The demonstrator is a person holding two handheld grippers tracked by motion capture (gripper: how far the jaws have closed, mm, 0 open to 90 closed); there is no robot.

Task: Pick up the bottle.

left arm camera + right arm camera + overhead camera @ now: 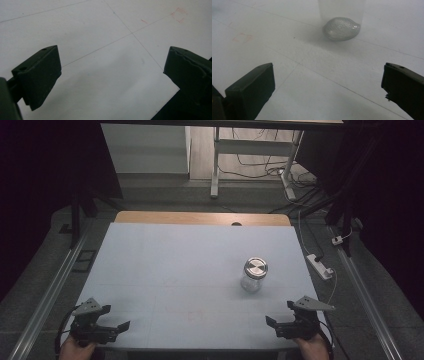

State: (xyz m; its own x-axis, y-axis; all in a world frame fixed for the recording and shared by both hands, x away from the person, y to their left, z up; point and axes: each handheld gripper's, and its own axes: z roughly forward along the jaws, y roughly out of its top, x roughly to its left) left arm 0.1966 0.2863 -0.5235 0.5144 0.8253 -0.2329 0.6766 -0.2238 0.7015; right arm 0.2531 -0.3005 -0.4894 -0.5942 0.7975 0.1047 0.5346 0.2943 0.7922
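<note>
White covering lies over the wooden table in the high view, with dark floor around it and cables and a white table frame at twelve o'clock. At about four o'clock from the table's middle stands a clear glass jar, upright, with a brushed metal lid; I can read no label on it. The left gripper rests at the near edge at seven o'clock, with a hand behind it, and its jaws stand apart and hold nothing. The right gripper is at five o'clock, near the jar but not touching it, and its jaws are also spread and bare. A white power strip lies on the floor at the table's right side.

From the left gripper view, the two black jaws stand wide apart over the white surface, with nothing between them. Thin pencil lines cross the surface, and a small red square mark sits at one o'clock; it is not readable as writing.

From the right gripper view, the jaws stand wide apart too, gripping nothing. The jar's bottom is at twelve o'clock, well ahead of the jaws, standing on the surface. A faint red square mark is at ten o'clock.
</note>
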